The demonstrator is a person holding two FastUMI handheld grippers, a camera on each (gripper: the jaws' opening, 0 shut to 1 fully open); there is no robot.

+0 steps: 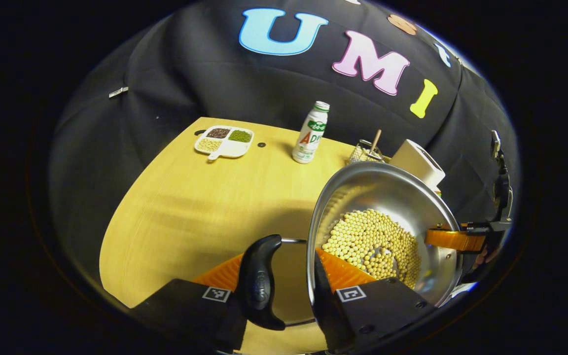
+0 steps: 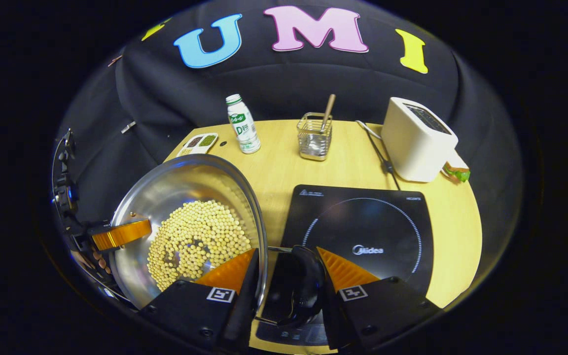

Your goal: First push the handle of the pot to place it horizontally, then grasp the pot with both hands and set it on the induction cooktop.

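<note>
Pot (image 1: 387, 222), steel and holding a layer of pale beans (image 1: 372, 246), is seen in the left gripper view at the right, held up off the tabletop (image 1: 190, 212) by the look of its rim against the wood. The left gripper (image 1: 284, 278) is set across the pot's left side: one finger stands outside the black side handle (image 1: 259, 281), the other reaches inside the pot wall, so handle and rim are held between the two. At the far right rim the other gripper's finger is seen resting on the pot's edge. A divided tray (image 1: 225, 141) and a bottle (image 1: 311, 133) stand well apart at the far edge.

In the right gripper view the pot (image 2: 190, 227) is seen at the left, just beside the induction cooktop (image 2: 363, 236) and not over its ring. The right gripper (image 2: 286, 278) is closed the same way about the right handle (image 2: 301, 286), one finger inside the wall, one outside the handle. Whether the pads press firmly cannot be told. A wire holder (image 2: 314, 135) and a white toaster (image 2: 414, 140) stand beyond the cooktop.

The handles are judged already level and the two-sided grasp made; carrying the pot right and lowering it onto the cooktop is left.
</note>
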